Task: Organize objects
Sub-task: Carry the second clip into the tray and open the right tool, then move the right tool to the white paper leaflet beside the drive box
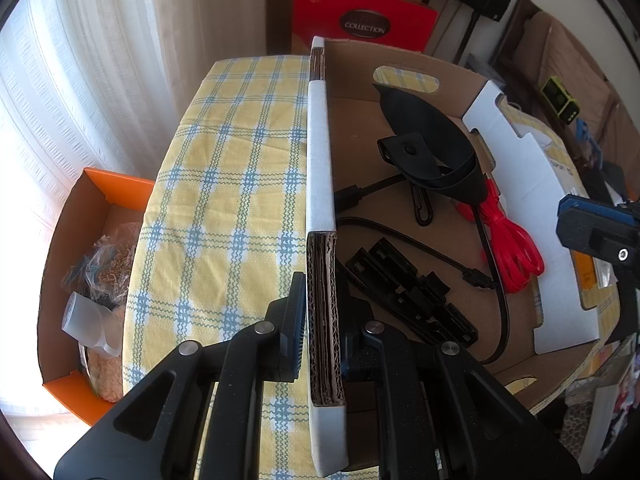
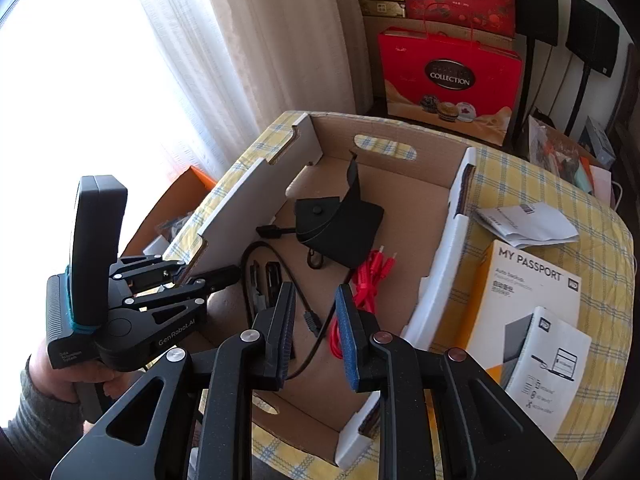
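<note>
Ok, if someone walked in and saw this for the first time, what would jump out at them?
Probably the open cardboard box on the checked tablecloth, its left wall clamped by the left hand-held gripper. Inside it, the bright red cable stands out beside a black pouch. The right hand-held gripper hangs open over the box, and a white My Passport carton lies on the cloth to the right.

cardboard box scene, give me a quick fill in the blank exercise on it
1. The left claw is shut on the ____ of the cardboard box.
2. The right claw hangs ____ above the box, holding nothing.
3. The coiled cable beside the black pouch is ____ in colour.
4. The MY PASSPORT package lies ____ the box.

Missing words: wall; open; red; outside
</note>
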The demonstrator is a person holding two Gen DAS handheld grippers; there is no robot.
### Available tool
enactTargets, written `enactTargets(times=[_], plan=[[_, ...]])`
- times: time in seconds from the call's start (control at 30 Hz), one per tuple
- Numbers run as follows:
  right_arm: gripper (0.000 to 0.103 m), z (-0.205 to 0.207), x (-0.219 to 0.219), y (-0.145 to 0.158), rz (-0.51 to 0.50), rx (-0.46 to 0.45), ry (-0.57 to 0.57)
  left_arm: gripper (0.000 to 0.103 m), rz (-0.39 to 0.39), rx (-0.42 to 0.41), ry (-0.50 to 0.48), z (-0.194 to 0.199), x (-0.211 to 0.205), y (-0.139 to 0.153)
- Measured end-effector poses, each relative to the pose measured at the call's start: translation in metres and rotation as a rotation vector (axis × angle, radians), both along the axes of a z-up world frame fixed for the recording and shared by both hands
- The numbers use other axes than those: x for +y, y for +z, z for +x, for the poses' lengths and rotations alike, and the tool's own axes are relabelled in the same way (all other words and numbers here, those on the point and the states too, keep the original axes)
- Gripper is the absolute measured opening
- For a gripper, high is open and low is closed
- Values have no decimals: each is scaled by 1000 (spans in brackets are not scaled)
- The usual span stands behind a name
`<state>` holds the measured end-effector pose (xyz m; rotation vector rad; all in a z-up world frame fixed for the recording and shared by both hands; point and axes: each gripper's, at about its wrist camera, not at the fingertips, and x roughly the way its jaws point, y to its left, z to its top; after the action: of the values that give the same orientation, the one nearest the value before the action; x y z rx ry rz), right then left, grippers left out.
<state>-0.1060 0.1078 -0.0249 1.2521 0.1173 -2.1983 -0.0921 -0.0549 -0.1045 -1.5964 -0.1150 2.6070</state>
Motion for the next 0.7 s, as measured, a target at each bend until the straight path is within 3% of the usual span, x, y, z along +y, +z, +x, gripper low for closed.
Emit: enactTargets(times=[0.3, 0.7], plan=[[31, 2, 36, 23, -7, 37, -52, 12, -2, -1, 1, 0, 0, 1], [47, -6, 79, 30, 8, 52, -142, 12, -1, -1, 2, 0, 0, 1]])
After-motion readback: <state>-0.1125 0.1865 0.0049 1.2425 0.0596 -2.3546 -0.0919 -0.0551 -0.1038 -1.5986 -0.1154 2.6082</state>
